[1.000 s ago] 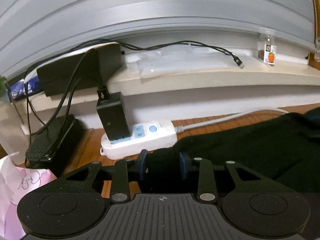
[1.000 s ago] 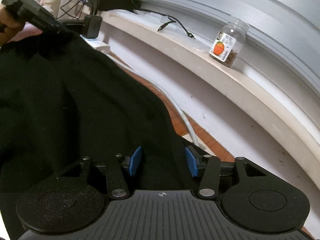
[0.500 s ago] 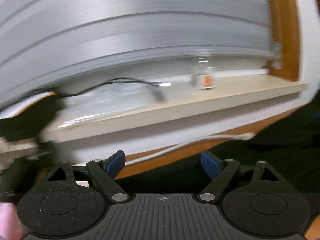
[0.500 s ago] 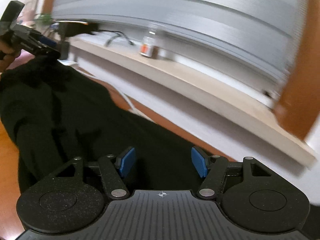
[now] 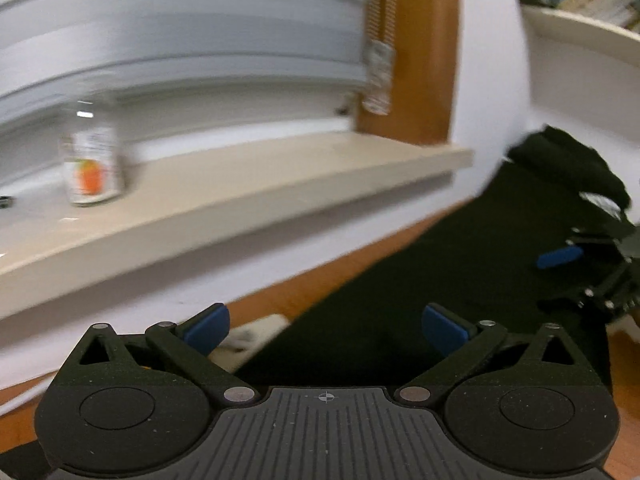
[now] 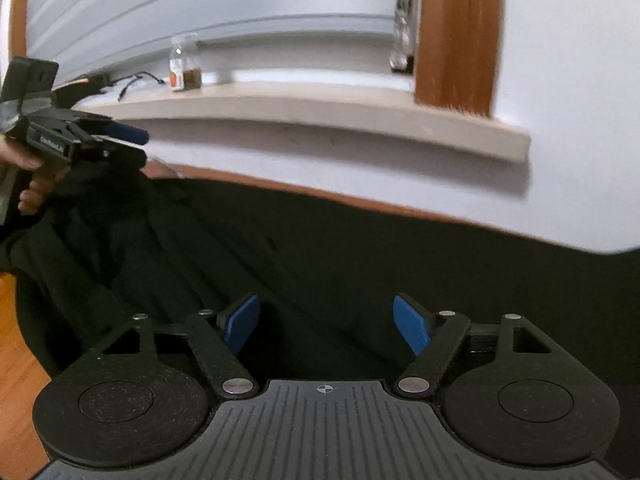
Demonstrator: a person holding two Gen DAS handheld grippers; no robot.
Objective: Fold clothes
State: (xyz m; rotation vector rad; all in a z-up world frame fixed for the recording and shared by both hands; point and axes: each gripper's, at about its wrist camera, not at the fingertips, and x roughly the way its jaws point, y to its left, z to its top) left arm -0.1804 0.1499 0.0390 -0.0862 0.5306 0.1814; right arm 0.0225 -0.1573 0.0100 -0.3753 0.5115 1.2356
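A black garment (image 5: 460,264) lies spread over the wooden table and fills the lower half of the right wrist view (image 6: 320,248). My left gripper (image 5: 326,330) hangs over its left edge. Its jaws are opening wide and no cloth is pinched between the blue pads (image 5: 208,328). My right gripper (image 6: 327,328) is low over the cloth. Its jaws are also opening, with the fabric under them and the pads (image 6: 412,328) off it. Each gripper shows in the other's view: the right gripper (image 5: 556,280) at the far right, the left gripper (image 6: 132,144) at the far left in a hand (image 6: 28,188).
A beige window sill (image 5: 280,176) runs behind the table, with a small labelled jar (image 5: 92,168) on it, also seen in the right wrist view (image 6: 182,64). A white power strip (image 5: 256,336) lies by the garment's left edge. A wooden frame (image 6: 456,32) rises at the sill's end.
Both grippers have let go of the black cloth and opened wider. Both views have swung right along the sill. The adapters and cables have left the left wrist view.
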